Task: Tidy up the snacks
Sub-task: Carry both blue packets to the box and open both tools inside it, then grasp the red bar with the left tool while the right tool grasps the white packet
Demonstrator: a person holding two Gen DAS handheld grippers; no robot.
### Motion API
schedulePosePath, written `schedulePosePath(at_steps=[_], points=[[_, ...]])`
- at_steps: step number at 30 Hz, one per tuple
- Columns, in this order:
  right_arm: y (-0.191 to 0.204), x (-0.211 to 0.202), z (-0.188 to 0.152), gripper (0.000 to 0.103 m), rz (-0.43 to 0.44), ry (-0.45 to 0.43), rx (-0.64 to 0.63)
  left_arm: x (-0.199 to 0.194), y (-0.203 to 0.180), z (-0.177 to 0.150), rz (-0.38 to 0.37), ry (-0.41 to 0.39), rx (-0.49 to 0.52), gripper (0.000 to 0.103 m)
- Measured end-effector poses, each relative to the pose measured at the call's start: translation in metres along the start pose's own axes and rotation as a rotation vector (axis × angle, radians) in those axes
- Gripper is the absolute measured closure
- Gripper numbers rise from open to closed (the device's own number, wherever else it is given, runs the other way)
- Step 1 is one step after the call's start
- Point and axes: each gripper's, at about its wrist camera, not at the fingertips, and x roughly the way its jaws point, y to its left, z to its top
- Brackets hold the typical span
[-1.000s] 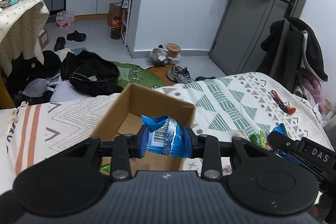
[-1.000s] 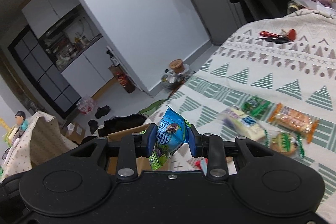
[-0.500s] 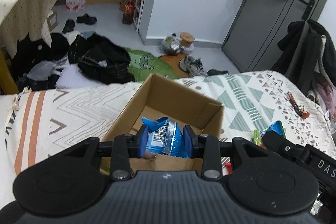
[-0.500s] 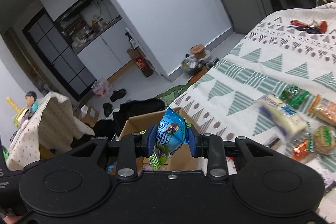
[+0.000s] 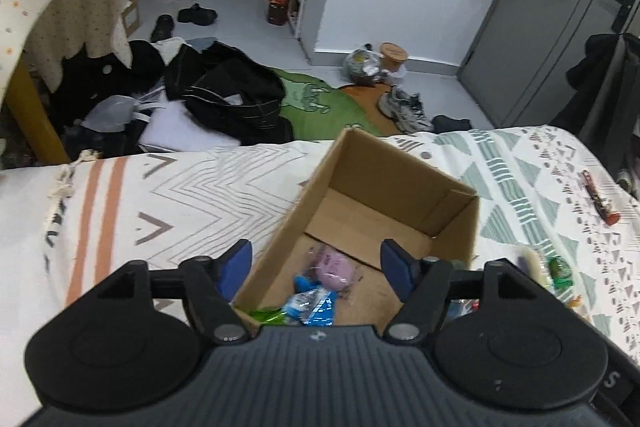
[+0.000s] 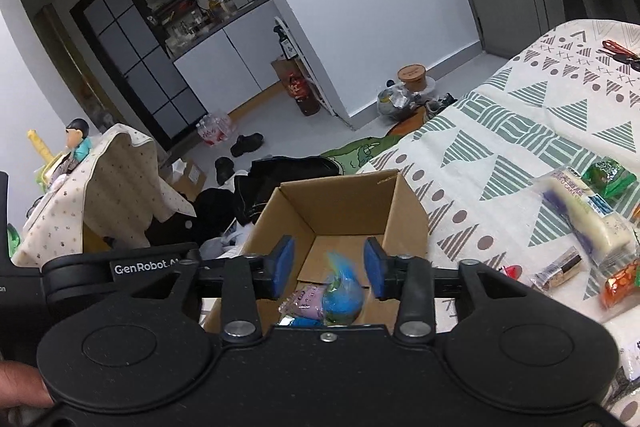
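The fingers of both grippers are spread and hold nothing: the left gripper (image 5: 316, 263) and the right gripper (image 6: 329, 267) each hang above the open cardboard box (image 5: 452, 205), which stands on the patterned bedspread (image 6: 520, 131). Inside the box lie a blue packet (image 5: 314, 305), a pink packet (image 5: 334, 265) and a green wrapper (image 5: 266, 315); in the right wrist view a blue-green packet (image 6: 342, 297) appears blurred just below the open fingers, resting on or dropping onto the pink one. The step in hand is judged to be the release of snacks into the box. More snacks are on the bedspread to the right of the box, well apart from it: a long white packet (image 6: 584, 215), a green packet (image 6: 608, 175), an orange packet (image 6: 622, 281) and a small dark-ended bar (image 6: 558, 267). The next move probably calls for lifting each gripper clear of the box walls, carrying it over one loose item, and closing on the wrapper body, not a crimped edge.
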Motion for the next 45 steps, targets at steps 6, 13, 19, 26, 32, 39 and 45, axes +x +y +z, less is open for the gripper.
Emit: schedulePosePath(at_steps=[6, 13, 19, 26, 32, 39, 45], points=[[-0.01, -0.015, 0.005, 0.047, -0.048, -0.012, 0.045, -0.014, -0.004, -0.002, 0.032, -0.023, 0.014, 0.025], [-0.022, -0.043, 0.01, 0.023, -0.109, -0.037, 0.083, -0.034, -0.019, -0.01, 0.024, -0.057, 0.059, 0.019], [-0.031, -0.074, 0.012, 0.015, -0.129, -0.064, 0.095, -0.049, -0.034, -0.017, -0.004, -0.077, 0.083, 0.015], [-0.047, -0.103, 0.018, 0.007, -0.169, -0.098, 0.117, -0.069, -0.052, -0.025, -0.035, -0.104, 0.112, 0.015], [-0.066, -0.123, 0.016, 0.006, -0.203, -0.104, 0.148, -0.08, -0.065, -0.033, -0.05, -0.117, 0.132, 0.014], [-0.085, -0.144, 0.01, 0.0, -0.23, -0.113, 0.173, -0.089, -0.082, -0.046, -0.081, -0.126, 0.147, 0.011], [-0.107, -0.164, 0.018, 0.0, -0.281, -0.13, 0.22, -0.093, -0.105, -0.059, -0.12, -0.121, 0.182, 0.011]])
